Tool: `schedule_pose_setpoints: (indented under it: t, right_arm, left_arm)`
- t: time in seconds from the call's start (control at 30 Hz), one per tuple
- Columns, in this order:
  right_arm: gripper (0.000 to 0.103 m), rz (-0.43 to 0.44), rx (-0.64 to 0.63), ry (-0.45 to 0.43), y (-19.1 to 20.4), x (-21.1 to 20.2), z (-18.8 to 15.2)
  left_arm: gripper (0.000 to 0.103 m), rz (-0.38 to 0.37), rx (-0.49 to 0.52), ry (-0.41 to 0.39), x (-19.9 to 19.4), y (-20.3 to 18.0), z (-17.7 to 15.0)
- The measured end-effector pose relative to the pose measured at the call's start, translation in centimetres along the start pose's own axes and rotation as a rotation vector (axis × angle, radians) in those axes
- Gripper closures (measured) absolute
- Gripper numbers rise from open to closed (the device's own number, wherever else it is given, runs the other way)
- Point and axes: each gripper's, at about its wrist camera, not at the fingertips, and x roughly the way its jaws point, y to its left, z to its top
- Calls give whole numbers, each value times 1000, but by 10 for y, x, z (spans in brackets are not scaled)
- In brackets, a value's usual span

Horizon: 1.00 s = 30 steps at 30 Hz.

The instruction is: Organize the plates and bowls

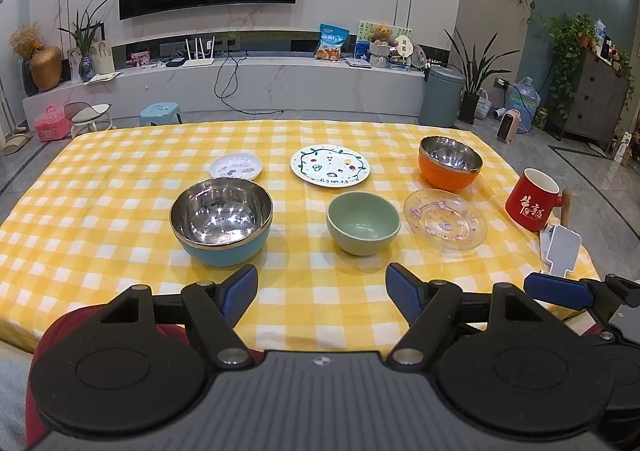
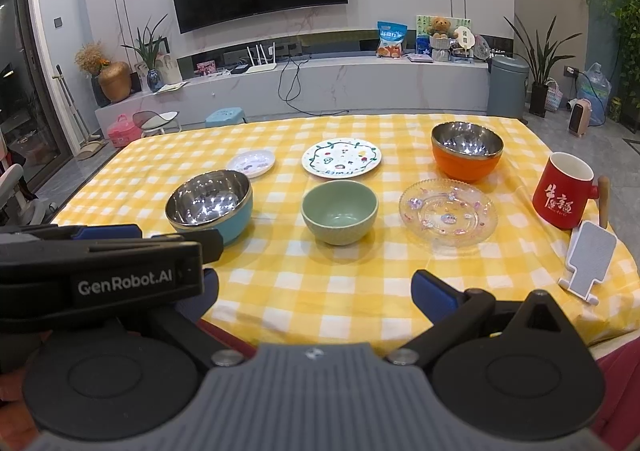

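A: Jaws on both sides stand spread apart and hold nothing. My left gripper (image 1: 322, 291) and right gripper (image 2: 316, 291) hover over the near edge of the worktop (image 1: 120, 155), side by side.

B: Where's the crockery?

A: 6 pieces, all apart from each other. Near row: blue bowl (image 1: 221, 219), green bowl (image 1: 363, 222), glass plate (image 1: 445, 219). Far row: small white plate (image 1: 236, 166), painted plate (image 1: 330, 165), orange bowl (image 1: 450, 167). A red mug (image 1: 531, 205) and a phone stand (image 2: 588, 262) sit off to my right.

B: How will they handle?

A: I'd guess the 2 steel-lined bowls are light and tough, but slick inside. I'd pinch each across the rim wall. The green bowl looks ceramic, so heavier and chippable. The glass plate worries me most: thin, slippery and lying flat, so I'd have to catch its raised scalloped edge.

B: First move?

A: Probably nest the bowls, starting with the green one, dead ahead of my left jaws.
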Motion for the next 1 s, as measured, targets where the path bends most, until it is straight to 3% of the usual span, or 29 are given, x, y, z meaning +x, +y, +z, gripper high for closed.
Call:
schedule_pose_setpoints:
  t: [1.0]
  right_arm:
    - [3, -2, -1, 5, 1, 2, -2]
  left_arm:
    - [17, 2, -5, 10, 0, 4, 1]
